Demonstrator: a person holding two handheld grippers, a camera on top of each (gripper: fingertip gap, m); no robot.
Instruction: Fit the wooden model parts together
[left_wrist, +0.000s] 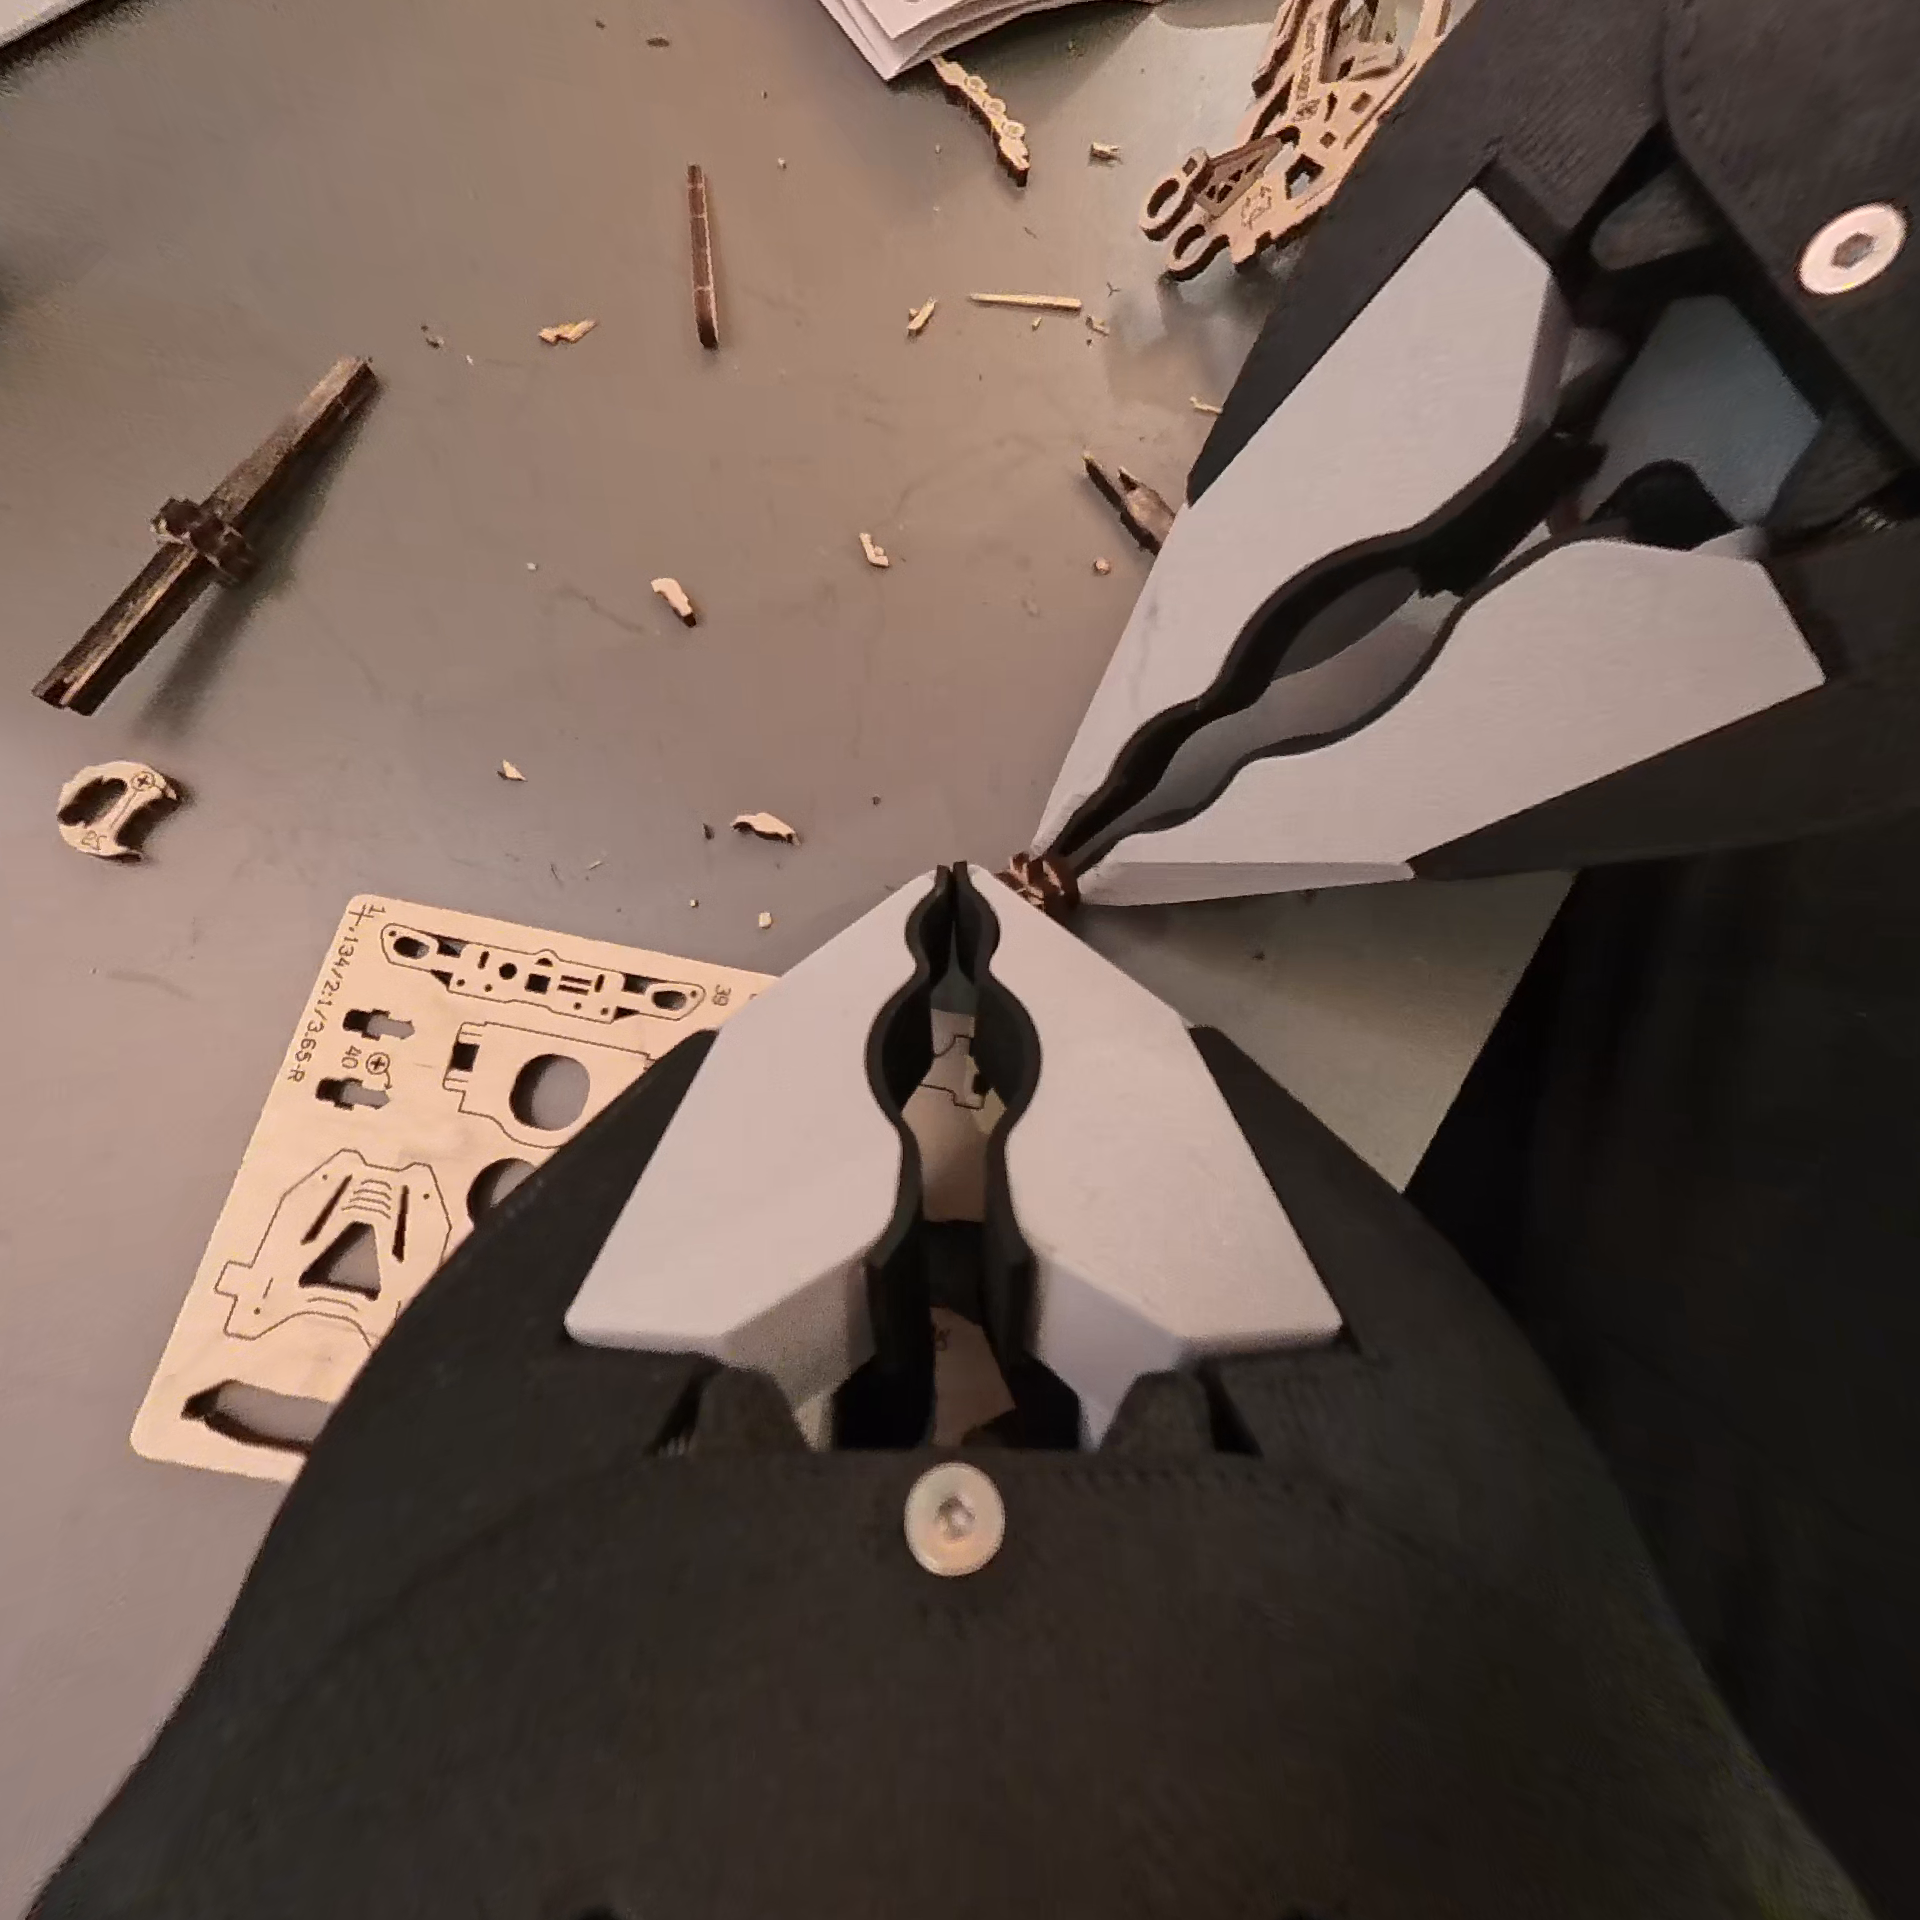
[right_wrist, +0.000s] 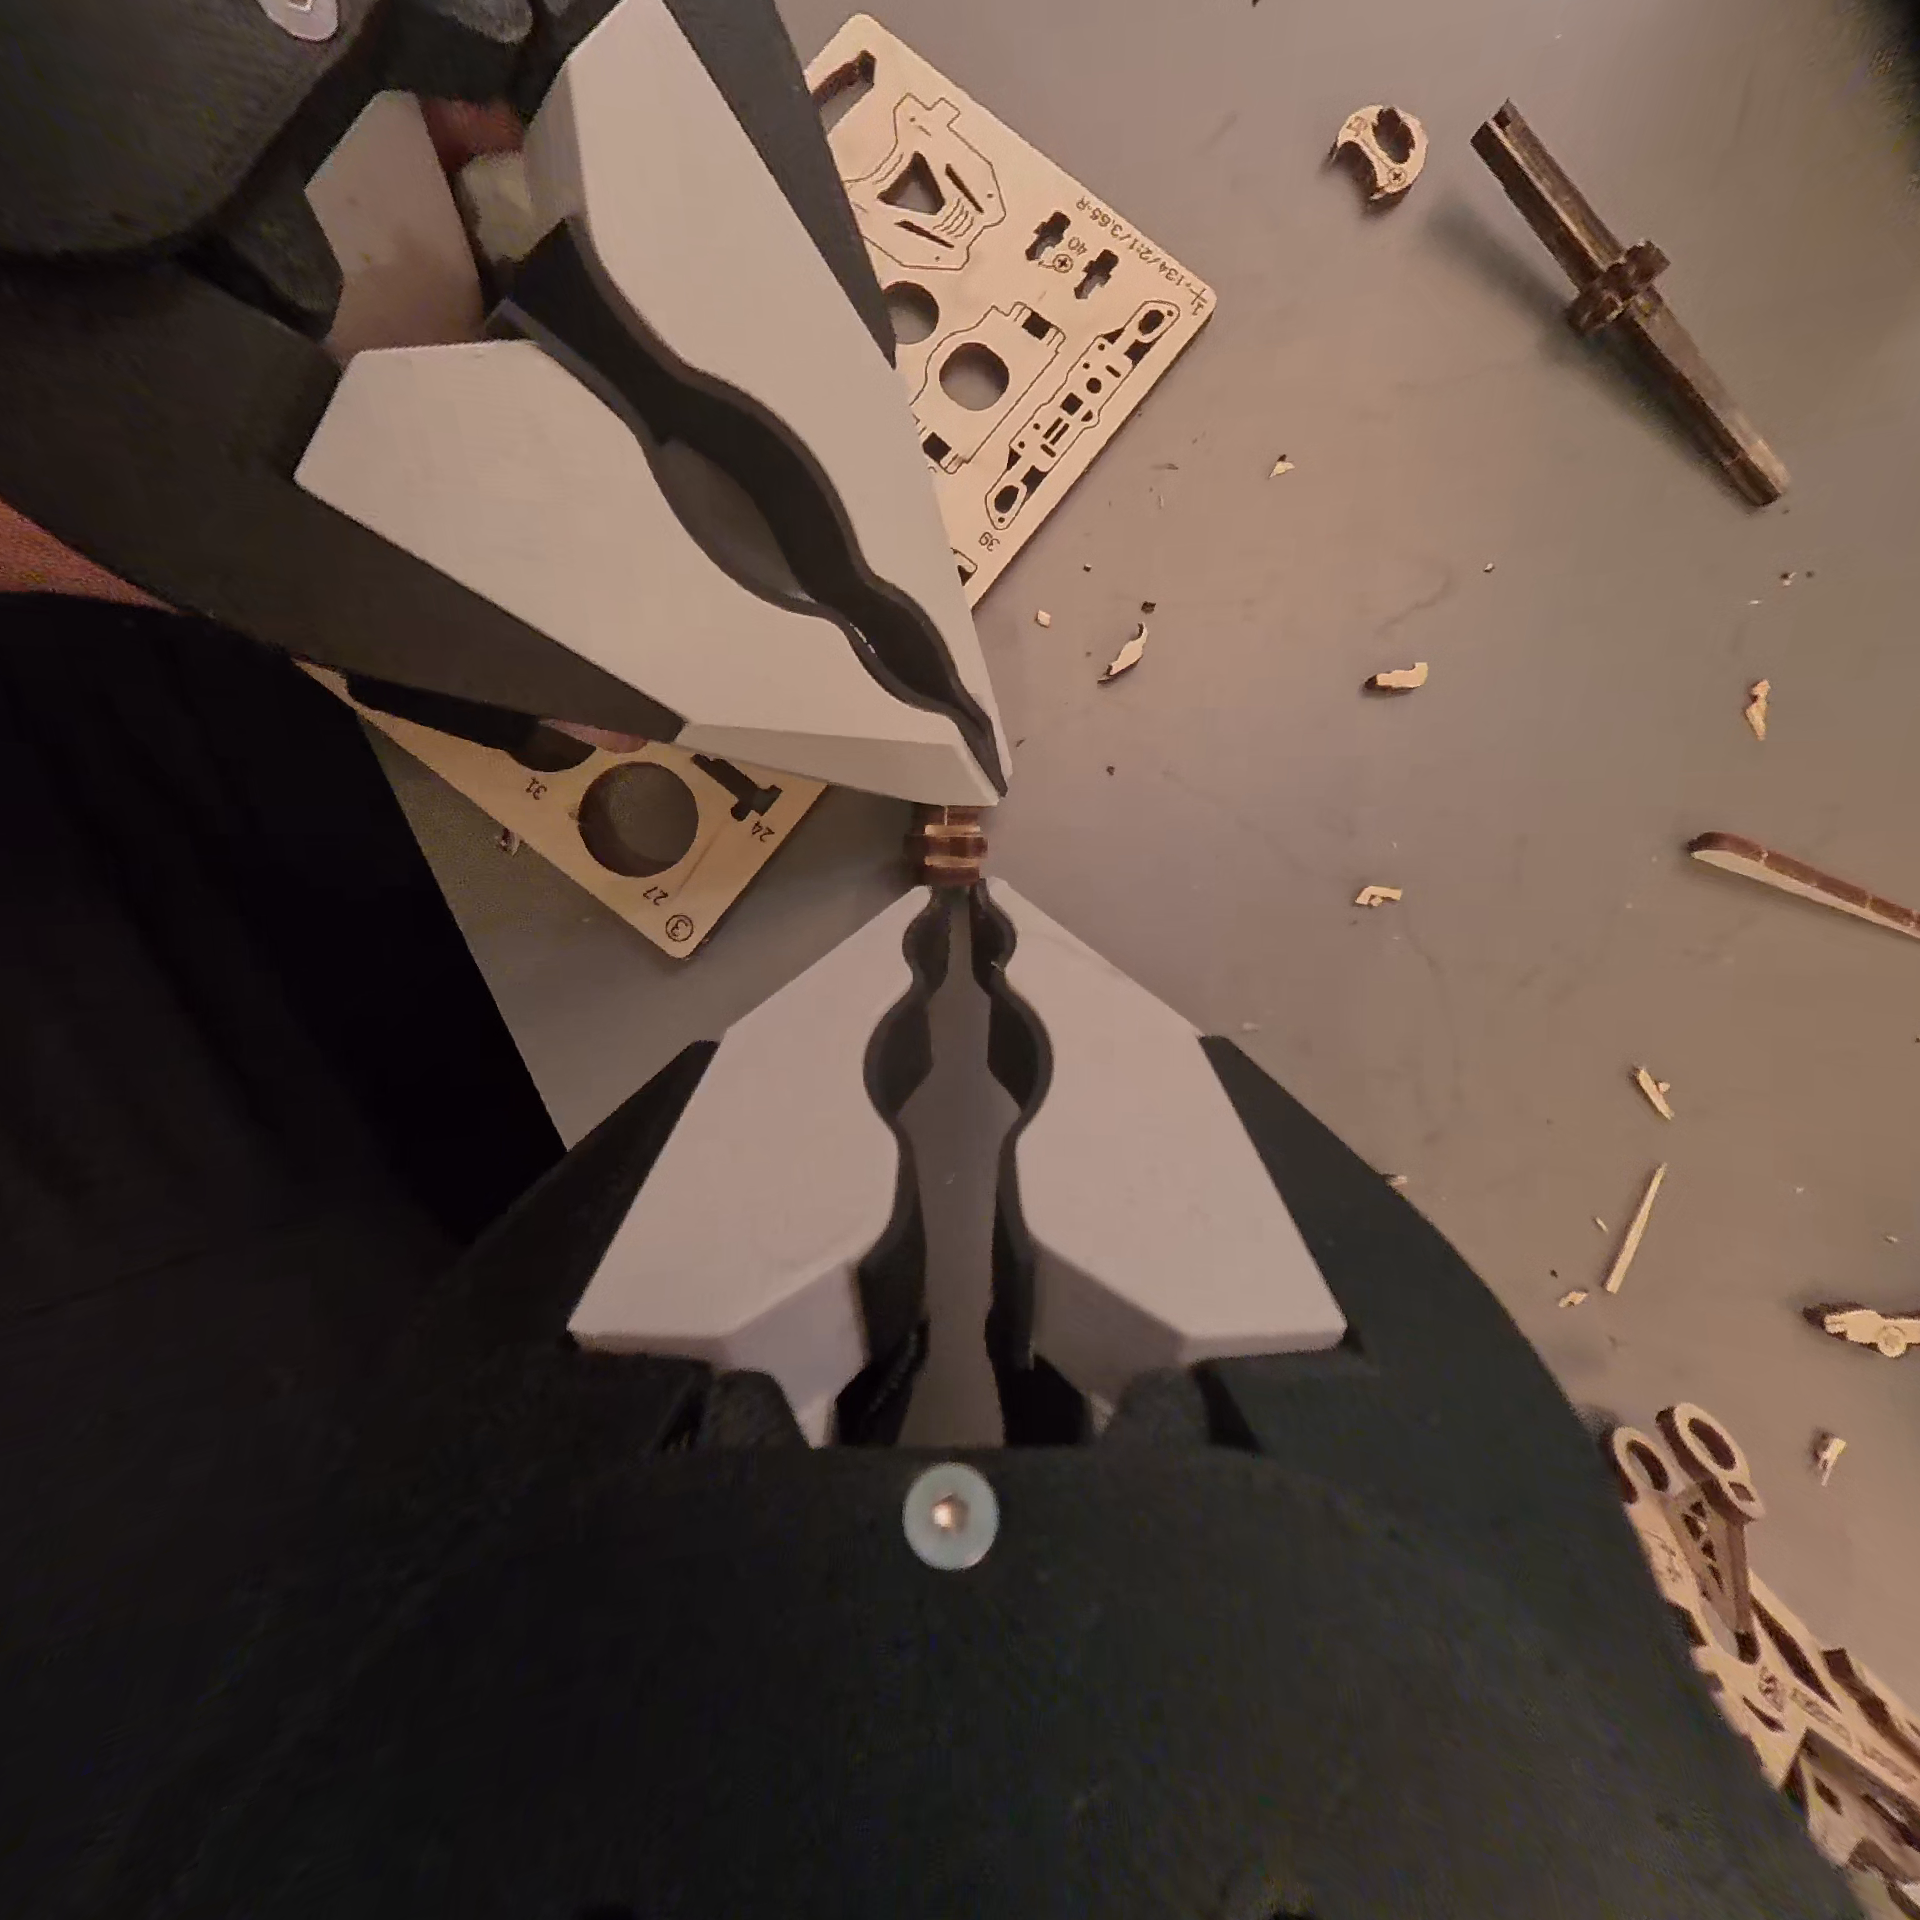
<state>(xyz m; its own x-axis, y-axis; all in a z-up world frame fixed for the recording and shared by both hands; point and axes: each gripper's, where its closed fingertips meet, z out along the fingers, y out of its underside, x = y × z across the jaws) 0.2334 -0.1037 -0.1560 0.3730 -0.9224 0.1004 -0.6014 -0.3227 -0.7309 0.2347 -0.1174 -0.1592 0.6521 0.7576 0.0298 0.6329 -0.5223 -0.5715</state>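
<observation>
My right gripper (right_wrist: 951, 899) is shut on a small stacked wooden part (right_wrist: 945, 847), held just above the grey table. In the left wrist view the same gripper (left_wrist: 1049, 873) reaches in from the upper right with the part (left_wrist: 1039, 883) at its tips. My left gripper (left_wrist: 956, 878) is shut with nothing visible between its tips. They sit right beside the part, touching or nearly so. In the right wrist view it (right_wrist: 992, 779) comes in from the upper left, just above the part.
A dark axle with a gear (left_wrist: 197, 540) and a small round piece (left_wrist: 114, 810) lie at the left. A plywood parts sheet (left_wrist: 343, 1143) lies under my left gripper. A thin stick (left_wrist: 703, 255), a partly built model (left_wrist: 1278, 135), a booklet (left_wrist: 935, 26) and several wood scraps lie around. Less than 4 cm separates the two grippers' tips.
</observation>
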